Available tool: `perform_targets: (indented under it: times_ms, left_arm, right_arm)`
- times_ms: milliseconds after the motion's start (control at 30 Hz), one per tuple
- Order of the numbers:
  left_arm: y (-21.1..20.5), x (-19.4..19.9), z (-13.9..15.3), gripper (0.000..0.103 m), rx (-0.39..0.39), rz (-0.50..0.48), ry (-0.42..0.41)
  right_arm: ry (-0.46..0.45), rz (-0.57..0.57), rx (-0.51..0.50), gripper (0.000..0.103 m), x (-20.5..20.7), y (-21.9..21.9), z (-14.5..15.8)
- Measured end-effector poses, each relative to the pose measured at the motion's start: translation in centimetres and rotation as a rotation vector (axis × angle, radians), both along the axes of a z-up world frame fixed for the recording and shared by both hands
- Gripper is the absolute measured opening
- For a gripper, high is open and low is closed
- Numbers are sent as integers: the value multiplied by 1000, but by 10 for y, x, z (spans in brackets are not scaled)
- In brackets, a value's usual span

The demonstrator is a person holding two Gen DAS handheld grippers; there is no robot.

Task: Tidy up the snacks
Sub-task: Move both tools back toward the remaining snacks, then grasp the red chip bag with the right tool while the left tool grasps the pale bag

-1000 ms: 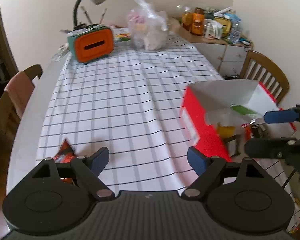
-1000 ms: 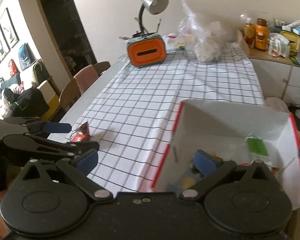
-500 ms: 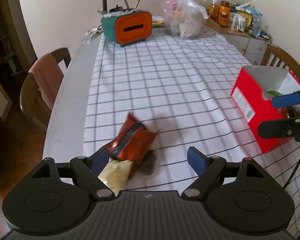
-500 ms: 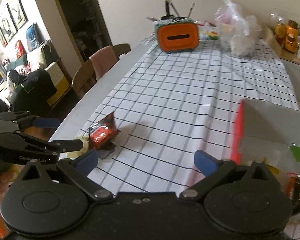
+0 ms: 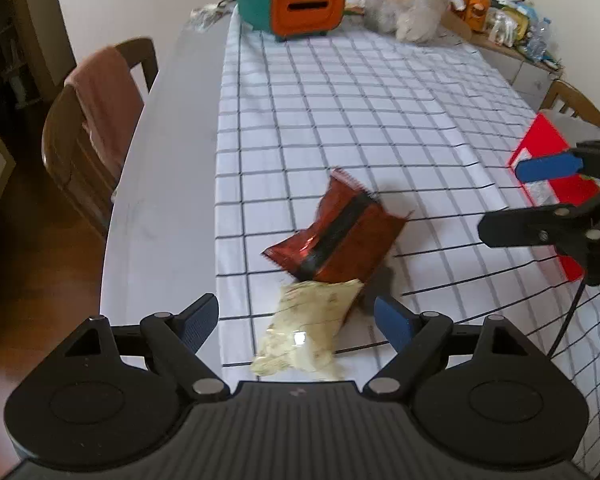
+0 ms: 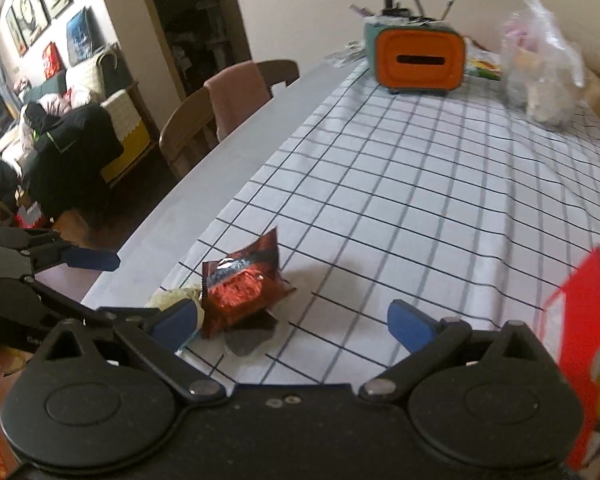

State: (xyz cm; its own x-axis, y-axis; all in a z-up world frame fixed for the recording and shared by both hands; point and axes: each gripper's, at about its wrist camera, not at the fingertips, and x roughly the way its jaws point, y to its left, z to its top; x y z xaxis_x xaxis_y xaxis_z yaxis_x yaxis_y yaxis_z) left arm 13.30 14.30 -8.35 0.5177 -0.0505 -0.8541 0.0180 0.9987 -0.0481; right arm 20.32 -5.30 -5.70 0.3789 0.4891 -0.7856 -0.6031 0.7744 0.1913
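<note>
Near the table's left edge, in the left wrist view, the left gripper (image 5: 296, 316) is hovering with fingers spread wide and empty over a pale yellow packet (image 5: 304, 330) that is lying partly under a red snack packet (image 5: 334, 238) on the checked tablecloth (image 5: 380, 120). From the right wrist view, the right gripper (image 6: 292, 320) is also standing wide and empty, with the red box (image 6: 580, 320) sitting at its right. Judging by this, picking up is in hand; next, the left fingers need lowering around one packet and closing.
</note>
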Motion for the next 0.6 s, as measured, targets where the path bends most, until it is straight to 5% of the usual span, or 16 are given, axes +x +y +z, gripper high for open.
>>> perform_targets:
  times_ms: [600]
  left_arm:
    - [22, 21, -46, 85, -136, -43, 117]
  right_arm:
    - [60, 82, -114, 101, 33, 82, -55]
